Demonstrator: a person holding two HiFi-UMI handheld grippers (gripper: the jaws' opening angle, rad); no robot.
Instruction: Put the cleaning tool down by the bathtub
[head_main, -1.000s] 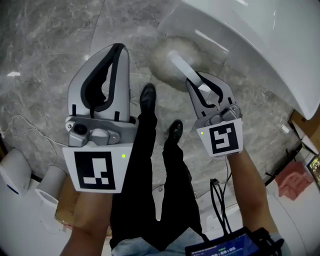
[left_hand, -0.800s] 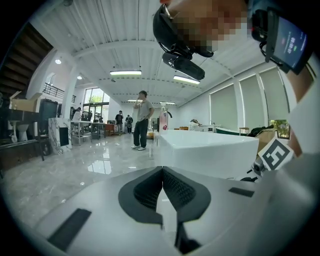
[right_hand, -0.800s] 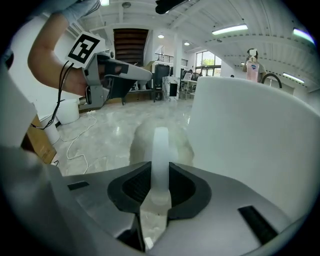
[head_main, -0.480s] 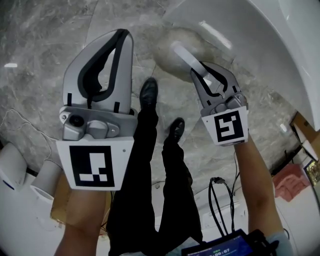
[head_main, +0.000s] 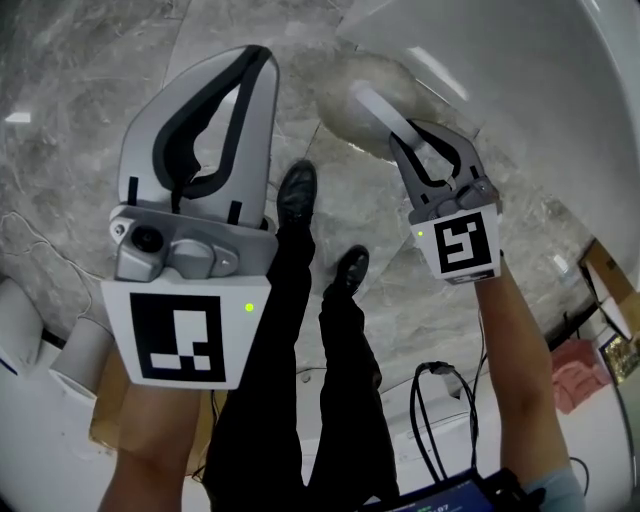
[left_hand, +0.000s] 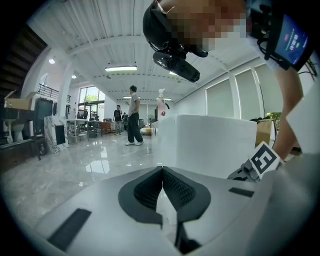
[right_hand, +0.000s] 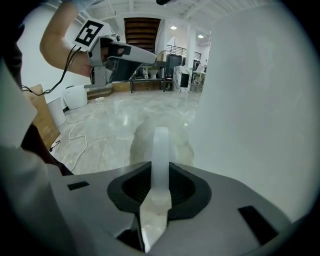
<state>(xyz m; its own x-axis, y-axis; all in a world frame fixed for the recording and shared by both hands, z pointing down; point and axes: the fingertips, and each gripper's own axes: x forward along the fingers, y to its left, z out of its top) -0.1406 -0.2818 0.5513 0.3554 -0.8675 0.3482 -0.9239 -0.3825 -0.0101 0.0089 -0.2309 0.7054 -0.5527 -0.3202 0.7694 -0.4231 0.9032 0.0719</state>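
The cleaning tool (head_main: 378, 108) has a flat white handle and a fluffy beige head. My right gripper (head_main: 425, 135) is shut on the handle, and the head hangs just above the marble floor beside the white bathtub (head_main: 530, 80). In the right gripper view the handle (right_hand: 161, 145) stands out between the jaws of the right gripper (right_hand: 161, 172), with the bathtub wall (right_hand: 260, 100) close on the right. My left gripper (head_main: 258, 58) is held out to the left, well away from the tool. In its own view the left gripper (left_hand: 161, 170) is shut, with its tips touching and nothing between them.
The person's legs and black shoes (head_main: 297, 190) stand between the grippers. Cables (head_main: 440, 420) trail on the floor at lower right. White cylinders (head_main: 20, 335) and a cardboard box lie at the left, a pink cloth (head_main: 580, 365) at the right. Distant people (left_hand: 132, 120) stand in the hall.
Both grippers have sunk toward the floor. The right one has carried the tool down along the bathtub's side. Neither grip has changed.
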